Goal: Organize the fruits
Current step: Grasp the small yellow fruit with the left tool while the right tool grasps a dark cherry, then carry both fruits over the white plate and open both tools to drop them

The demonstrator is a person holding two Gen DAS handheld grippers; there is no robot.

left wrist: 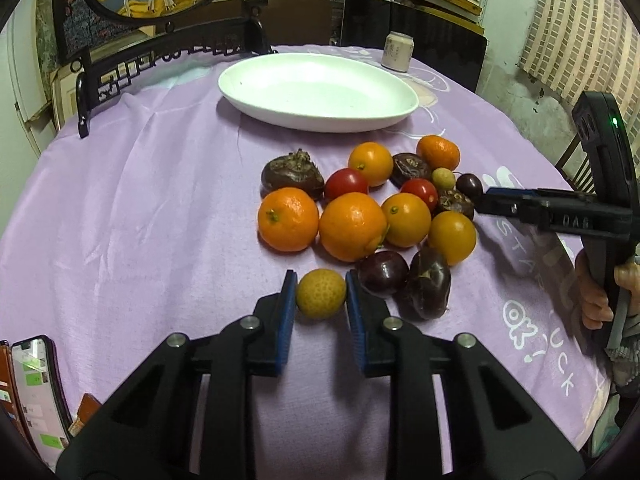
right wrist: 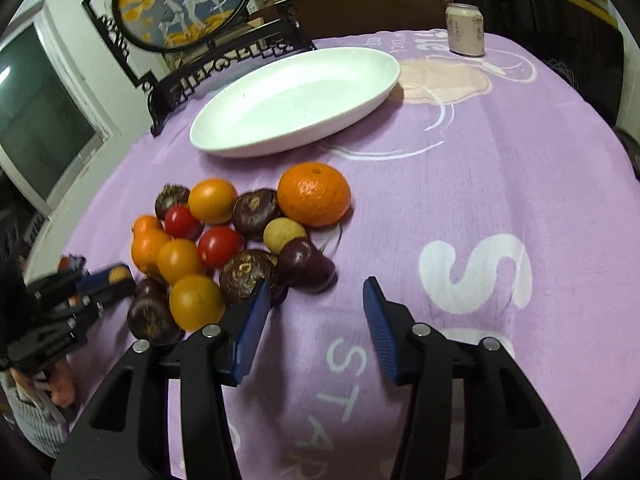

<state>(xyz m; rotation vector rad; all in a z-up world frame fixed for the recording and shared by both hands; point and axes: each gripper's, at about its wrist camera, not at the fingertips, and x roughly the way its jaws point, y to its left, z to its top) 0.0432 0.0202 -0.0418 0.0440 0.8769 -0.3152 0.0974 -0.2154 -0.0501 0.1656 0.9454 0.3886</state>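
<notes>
**Op:** Jaws first. My left gripper (left wrist: 321, 294) is clamped on a small yellow fruit (left wrist: 321, 293), low centre of the left wrist view, both blue pads against its sides. My right gripper (right wrist: 316, 300) stands parted with nothing between the pads, only purple cloth (right wrist: 440, 208) under the gap.

**Obs:** Where does the rest of the fruit sit?

**Op:** Heaped mid-frame in the left view, just beyond the held fruit. Mandarins, e.g. the big one (left wrist: 353, 227), two red tomatoes (left wrist: 346, 184), dark chestnut-like pieces (left wrist: 292, 176). White dish (left wrist: 240, 80) lies further back, upper centre, apart from the heap, nothing in it.

**Obs:** Handling notes on the yellow one?

**Op:** Judgement only: small, light, round, with a pebbled skin, so it should not slip much. Pads meet it across its widest part, which is where I want them. Whether it is lifted or resting on the cloth I cannot tell.

**Obs:** And for the right side?

**Op:** Nearest to its left pad is a dark carved-looking piece (right wrist: 250, 276), with a glossy purple fruit (right wrist: 306, 266) beside it. Smooth skin, likely slippery; take it across the middle. Tomatoes probably soft, so squeeze gently. Neighbours touch, so a pad pushed in may roll them.
</notes>
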